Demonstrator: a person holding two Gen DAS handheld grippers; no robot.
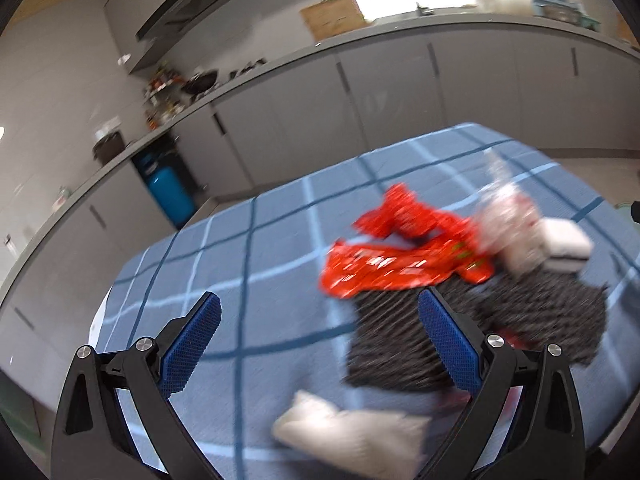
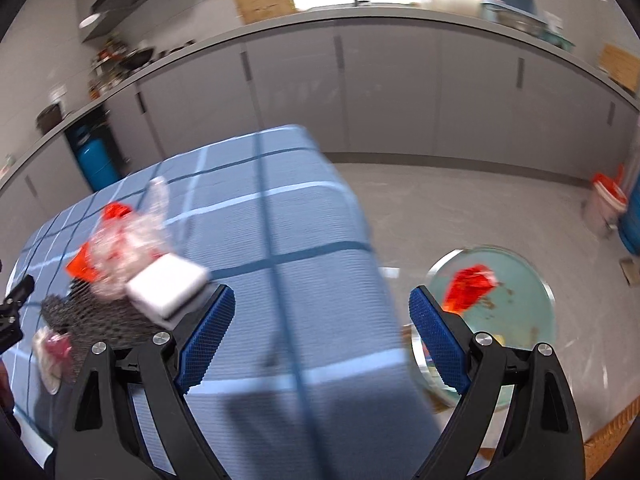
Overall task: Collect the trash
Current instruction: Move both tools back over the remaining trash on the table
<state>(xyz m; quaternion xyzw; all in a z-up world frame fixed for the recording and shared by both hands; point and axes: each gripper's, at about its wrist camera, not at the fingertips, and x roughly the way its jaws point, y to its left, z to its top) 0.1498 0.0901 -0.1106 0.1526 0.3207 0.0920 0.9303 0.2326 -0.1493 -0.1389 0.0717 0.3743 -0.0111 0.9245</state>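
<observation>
Both hand-held grippers empty, trash still heaped on the counter

The left hand-held gripper [image 1: 318, 334] hangs with jaws apart over the checked counter [image 1: 256, 240], nothing between them; the red wrapper [image 1: 384, 264] lies on a dark mesh sheet [image 1: 388, 344] beside a clear plastic wad [image 1: 504, 216] and white packet [image 1: 348, 424]; the right hand-held gripper [image 2: 322, 330], also spread and empty, looks past the counter edge to the bin [image 2: 516, 280] on the floor; best to steady, then pinch one loose wrapper fold, lifting clear of the mesh.
</observation>
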